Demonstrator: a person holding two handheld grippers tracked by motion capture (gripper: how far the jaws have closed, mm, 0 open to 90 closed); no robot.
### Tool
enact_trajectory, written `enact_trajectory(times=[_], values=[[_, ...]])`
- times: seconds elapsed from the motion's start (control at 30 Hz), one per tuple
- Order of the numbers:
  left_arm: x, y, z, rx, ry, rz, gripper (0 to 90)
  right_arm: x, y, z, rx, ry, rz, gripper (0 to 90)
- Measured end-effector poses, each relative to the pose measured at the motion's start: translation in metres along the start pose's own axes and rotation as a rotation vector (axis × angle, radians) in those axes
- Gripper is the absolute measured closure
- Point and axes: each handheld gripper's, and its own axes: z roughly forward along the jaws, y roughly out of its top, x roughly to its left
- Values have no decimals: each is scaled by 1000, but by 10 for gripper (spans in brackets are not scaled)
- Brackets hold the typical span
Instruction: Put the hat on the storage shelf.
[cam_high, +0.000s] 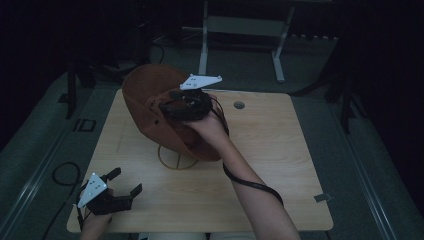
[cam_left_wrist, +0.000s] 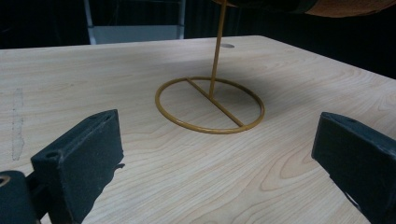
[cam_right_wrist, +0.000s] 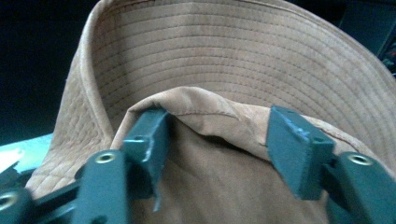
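suede hat (cam_high: 145, 95): brown, wide stitched brim, perched on top of the stand over the far left part of the table, tipped so the brim rises toward the back.
stand (cam_left_wrist: 210, 103): thin gold wire, a ring base with a crossbar flat on the wood and one upright post; the hat sits on the post, likely to keep its shape off the table.
table (cam_high: 280, 150): pale wood, round hole near the far edge.
right gripper (cam_high: 170, 107): reached in at the hat's crown, jaws spread with a fold of suede bulging between them; the near pad touches the fold, the other stands just off it, so no pinch yet.
likely reason: the crown fold is the soft part that gives a hold, more so than the stiff brim.
left gripper (cam_high: 125, 185): low at the near left corner, jaws spread wide and holding nothing, aimed at the stand's base; it looks parked out of the way.
risk: a light stand may tip if the hat is pulled sideways.
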Motion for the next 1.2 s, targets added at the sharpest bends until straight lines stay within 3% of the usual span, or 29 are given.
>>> enact_trajectory(times=[0.1, 0.2, 0.3, 0.43, 0.63, 0.73, 0.8, 0.9, 1.2], values=[[1, -1, 0, -3, 0, -11, 26, 2, 2, -5, -2, -31, -33, 271], [1, 0, -1, -4, 1, -13, 25, 1, 5, -11, -5, -17, -22, 221], [2, -1, -1, -8, 4, -13, 26, -3, 7, -20, -31, 10, 18, 203], [2, -1, -1, -4, 5, -17, 26, -2, 5, -34, -61, -13, 18, 188], [2, -2, -1, -3, 8, -18, 26, -6, -7, -59, -77, 7, 33, 143], [2, -2, -1, -5, 12, -19, 26, -7, -8, -61, -78, 12, 36, 144], [2, -2, 0, -2, 15, -18, 26, -11, -18, -70, -31, 10, 37, 143], [1, -2, 1, -2, 14, -19, 26, -16, -28, -76, -20, 15, 39, 145], [1, -4, 2, 7, 13, -15, 26, -27, -54, -92, 24, -59, 13, 145]])
